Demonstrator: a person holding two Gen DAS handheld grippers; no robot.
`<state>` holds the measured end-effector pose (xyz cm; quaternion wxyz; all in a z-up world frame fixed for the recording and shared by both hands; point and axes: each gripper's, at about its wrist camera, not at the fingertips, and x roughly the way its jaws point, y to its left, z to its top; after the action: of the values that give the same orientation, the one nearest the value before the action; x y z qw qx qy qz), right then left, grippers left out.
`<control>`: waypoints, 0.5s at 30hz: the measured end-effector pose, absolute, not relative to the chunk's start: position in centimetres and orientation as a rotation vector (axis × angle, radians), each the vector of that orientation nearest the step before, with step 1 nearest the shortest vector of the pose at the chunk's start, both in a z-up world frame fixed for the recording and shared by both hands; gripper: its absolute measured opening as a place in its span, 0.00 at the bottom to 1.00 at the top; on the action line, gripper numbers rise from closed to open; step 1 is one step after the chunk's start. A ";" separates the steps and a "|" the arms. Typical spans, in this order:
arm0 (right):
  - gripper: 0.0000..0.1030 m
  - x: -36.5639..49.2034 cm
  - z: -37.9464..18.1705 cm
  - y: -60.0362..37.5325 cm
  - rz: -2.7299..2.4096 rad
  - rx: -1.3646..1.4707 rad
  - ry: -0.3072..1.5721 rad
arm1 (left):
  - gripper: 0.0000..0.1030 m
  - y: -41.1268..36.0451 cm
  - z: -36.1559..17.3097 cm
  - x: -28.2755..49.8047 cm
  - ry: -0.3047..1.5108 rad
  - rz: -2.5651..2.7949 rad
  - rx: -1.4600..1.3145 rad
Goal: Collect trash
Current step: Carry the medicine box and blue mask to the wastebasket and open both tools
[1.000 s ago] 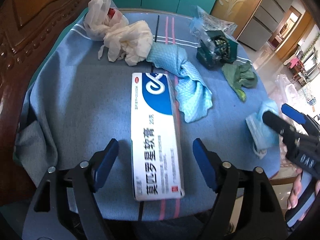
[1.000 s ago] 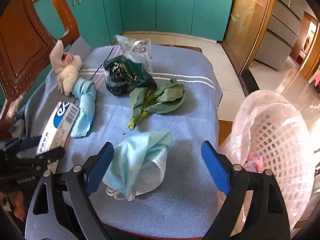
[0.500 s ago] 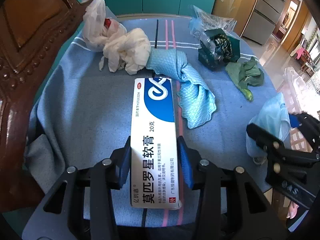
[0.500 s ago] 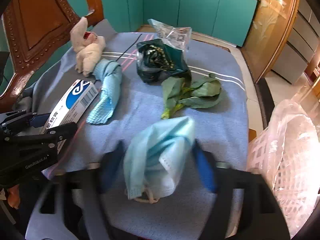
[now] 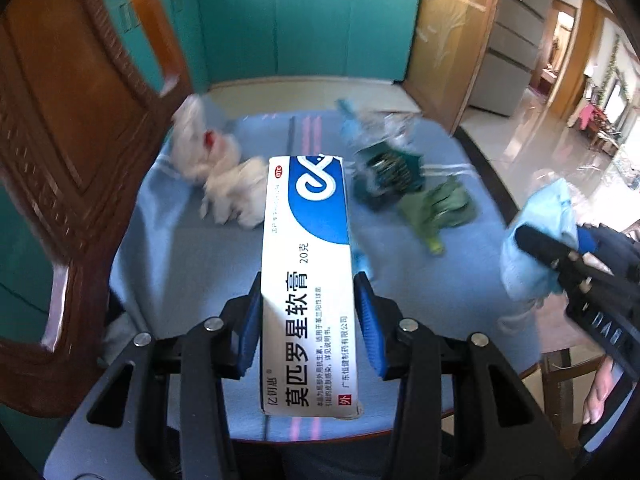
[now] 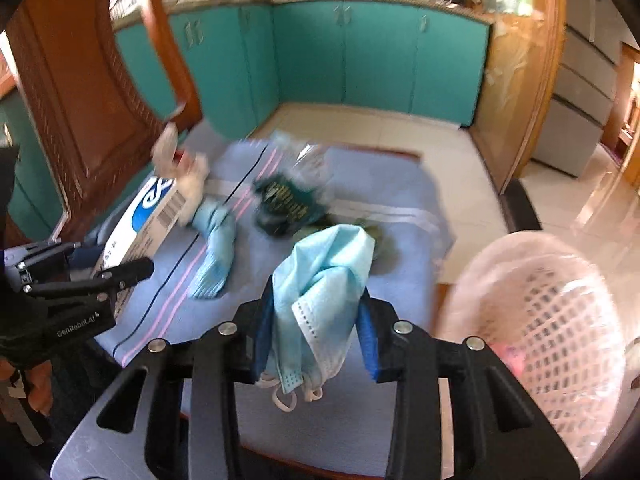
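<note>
Left wrist view: left gripper (image 5: pixel 308 322) clamps the ointment box (image 5: pixel 307 280) — lifted.

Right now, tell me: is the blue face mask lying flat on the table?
No: the face mask hangs between the right gripper jaws, which are closing on it, lifted above the table.

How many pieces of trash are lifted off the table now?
2: the ointment box between the left gripper's jaws, and the blue face mask between the right gripper's closing jaws.
</note>
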<state>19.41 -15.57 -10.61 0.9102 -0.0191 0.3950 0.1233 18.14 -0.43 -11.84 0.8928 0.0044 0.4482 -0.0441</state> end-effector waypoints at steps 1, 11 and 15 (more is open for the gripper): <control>0.36 19.2 -9.8 -16.9 0.232 -0.023 0.793 | 0.43 -1.3 -11.3 18.2 0.921 -0.115 0.014; 0.36 16.4 -7.8 -29.3 -0.046 0.085 0.732 | 0.43 -12.3 -9.6 18.9 0.893 -0.383 0.104; 0.36 14.8 -8.7 -33.1 -0.138 0.132 0.749 | 0.43 -18.1 -9.5 19.0 0.879 -0.515 0.160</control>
<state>14.77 -33.13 -8.72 0.9262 0.0644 0.3654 -0.0674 18.98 -18.14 -9.45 0.8699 0.0765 0.4205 -0.2463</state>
